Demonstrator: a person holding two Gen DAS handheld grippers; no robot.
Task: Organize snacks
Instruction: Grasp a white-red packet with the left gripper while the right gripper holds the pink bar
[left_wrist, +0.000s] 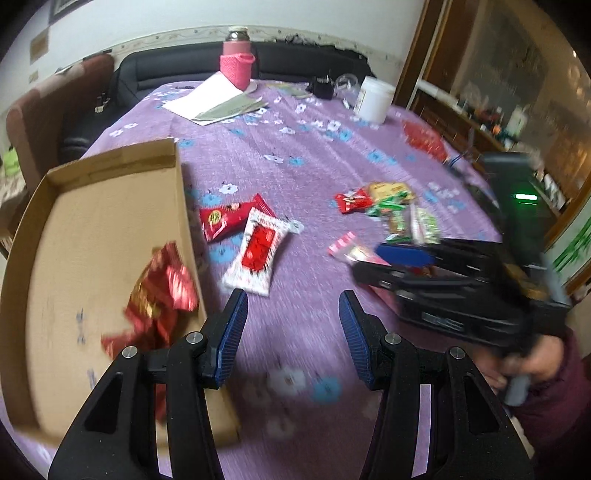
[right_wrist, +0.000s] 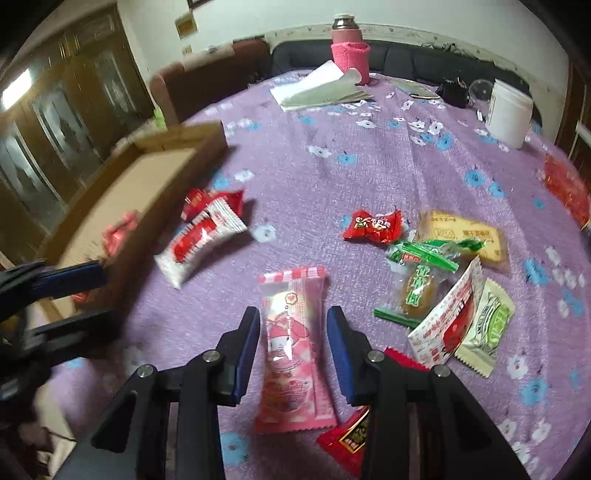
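From the left wrist view, the left tool (left_wrist: 293, 310) hangs with its pads apart and nothing between them, over the purple flowered worktop (left_wrist: 314, 162) just beside the cardboard box (left_wrist: 92, 236). Only here does the box floor show, with a red foil snack packet (left_wrist: 159, 295) lying in it. The right tool (left_wrist: 402, 262) appears at the right, blurred.

From the right wrist view, the right tool (right_wrist: 291, 339) straddles a pink candy packet (right_wrist: 291, 347), pads apart and not pressing it. The packet lies flat, long axis running away from the camera. A pile of green and red snacks (right_wrist: 428, 266) lies to its right.
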